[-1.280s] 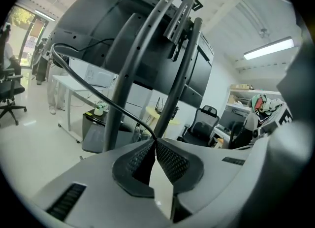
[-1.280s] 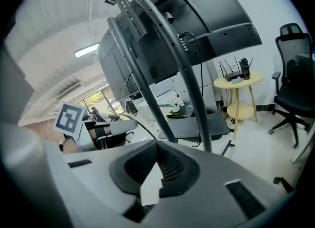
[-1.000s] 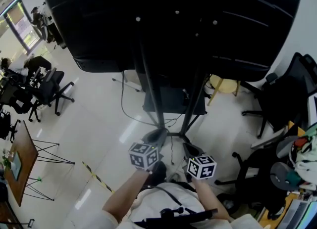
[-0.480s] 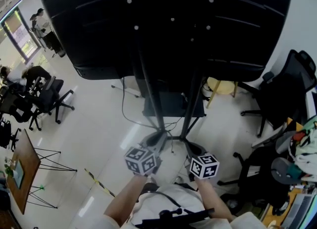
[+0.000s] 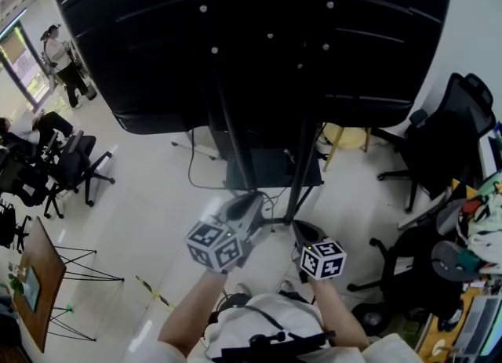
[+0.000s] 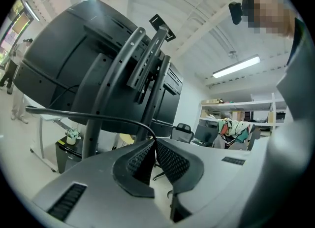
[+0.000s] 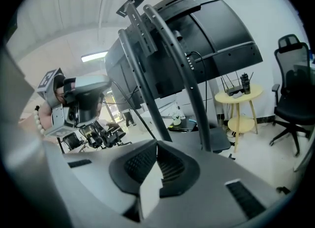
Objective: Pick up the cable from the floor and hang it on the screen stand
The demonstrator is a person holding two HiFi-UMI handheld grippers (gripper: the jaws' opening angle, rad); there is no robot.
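Note:
The black screen (image 5: 259,40) fills the top of the head view, seen from behind on its two dark stand poles (image 5: 235,150). My left gripper (image 5: 251,201) is raised in front of the poles and shut on a thin black cable (image 6: 88,116). That cable curves away to the left from the closed jaw tips (image 6: 153,141). My right gripper (image 5: 300,230) sits lower and to the right, jaws shut (image 7: 156,142). In the right gripper view a thin stretch of the cable (image 7: 138,116) runs from those tips up toward the left gripper's marker cube (image 7: 47,80).
Black office chairs (image 5: 447,126) stand at the right, beside a yellow round side table (image 5: 349,136). More chairs (image 5: 74,161) and a wooden table (image 5: 35,263) are at the left. The stand's low shelf (image 5: 271,167) and loose floor cables lie ahead. People stand far left.
My left gripper has risen with the cable and now sits higher against the stand poles. The right gripper has come up a little beside it.

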